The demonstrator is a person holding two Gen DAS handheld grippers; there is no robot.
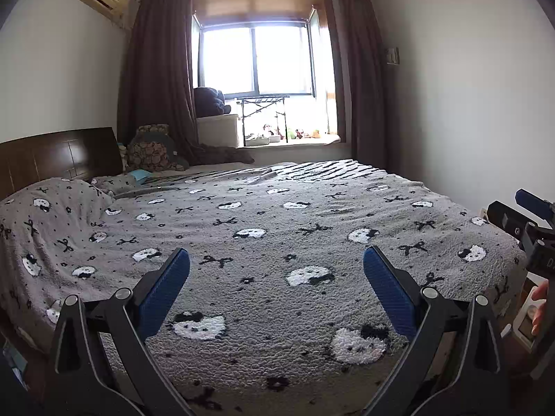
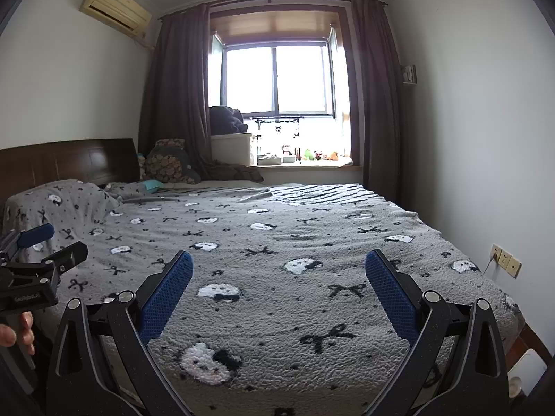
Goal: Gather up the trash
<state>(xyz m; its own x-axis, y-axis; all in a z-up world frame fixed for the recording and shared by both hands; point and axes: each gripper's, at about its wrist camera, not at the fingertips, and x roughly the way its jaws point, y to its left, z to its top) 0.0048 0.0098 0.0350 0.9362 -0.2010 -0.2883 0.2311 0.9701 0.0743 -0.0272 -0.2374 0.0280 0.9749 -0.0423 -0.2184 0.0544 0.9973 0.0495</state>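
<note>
My left gripper (image 1: 276,260) is open and empty, held above the near part of a bed covered by a grey blanket (image 1: 277,222) with black bows and white cat faces. My right gripper (image 2: 279,263) is also open and empty above the same blanket (image 2: 295,228). The right gripper shows at the right edge of the left wrist view (image 1: 520,215), and the left gripper at the left edge of the right wrist view (image 2: 41,242). A small light blue item (image 1: 138,174) lies near the pillows at the far left; it also shows in the right wrist view (image 2: 152,184). No clear trash shows on the blanket.
A dark wooden headboard (image 2: 69,159) stands at the left with patterned cushions (image 2: 166,164) beside it. A window (image 2: 277,79) with brown curtains is at the back, its sill holding a white box and small toys. Wall sockets (image 2: 504,260) sit on the right wall. A white bin (image 2: 527,371) stands at the lower right.
</note>
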